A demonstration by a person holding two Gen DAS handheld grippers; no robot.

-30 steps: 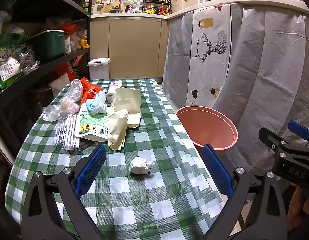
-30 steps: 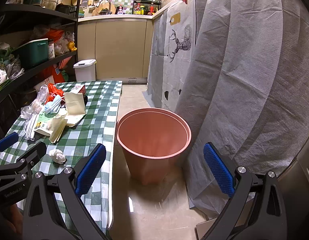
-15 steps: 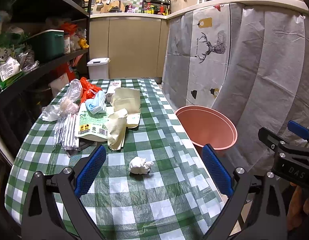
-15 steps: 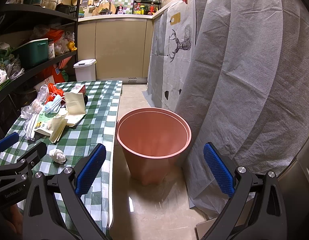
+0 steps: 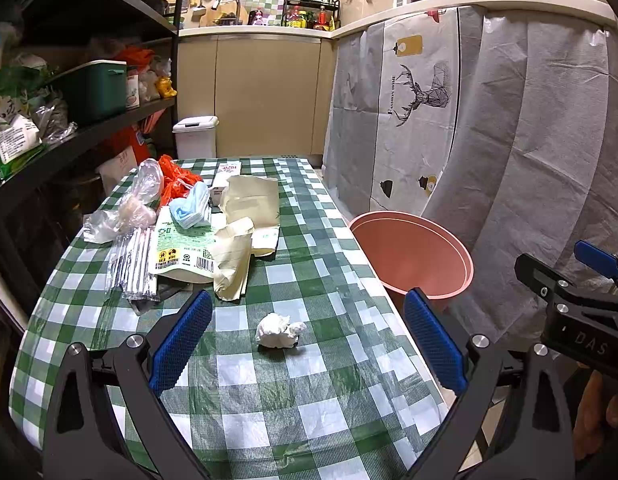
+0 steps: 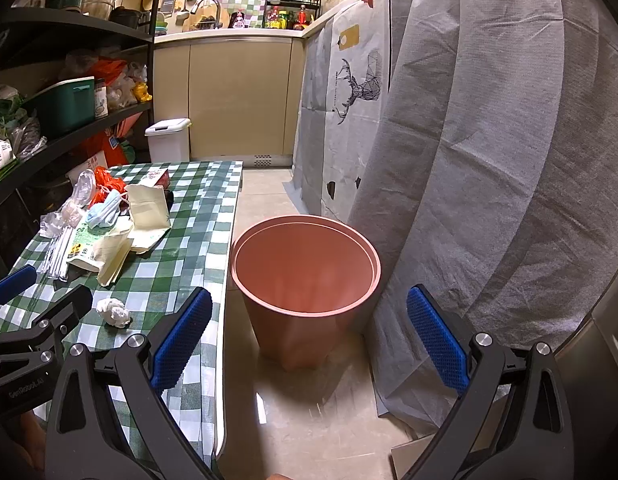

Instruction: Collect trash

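just ahead of the left gripper [image 5: 305, 336], a crumpled white tissue [image 5: 279, 330] lies on the green checked tablecloth [image 5: 309, 400], framed by spread, empty fingers. farther back sits a heap of bags, wrappers and a blue mask [image 5: 191, 210]. beside the table stands the pink bin [image 6: 305, 276]; the right gripper [image 6: 307, 334] gapes over the floor, holding nothing.

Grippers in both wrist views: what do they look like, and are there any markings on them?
Both are black plastic frames with silver bolt heads. The left gripper and right gripper each carry two fingers faced with blue textured pads. In the right wrist view the left one's body bears pale lettering, too small to read surely; in the left wrist view the right one's reads "DAS". No cables or sleeves show.
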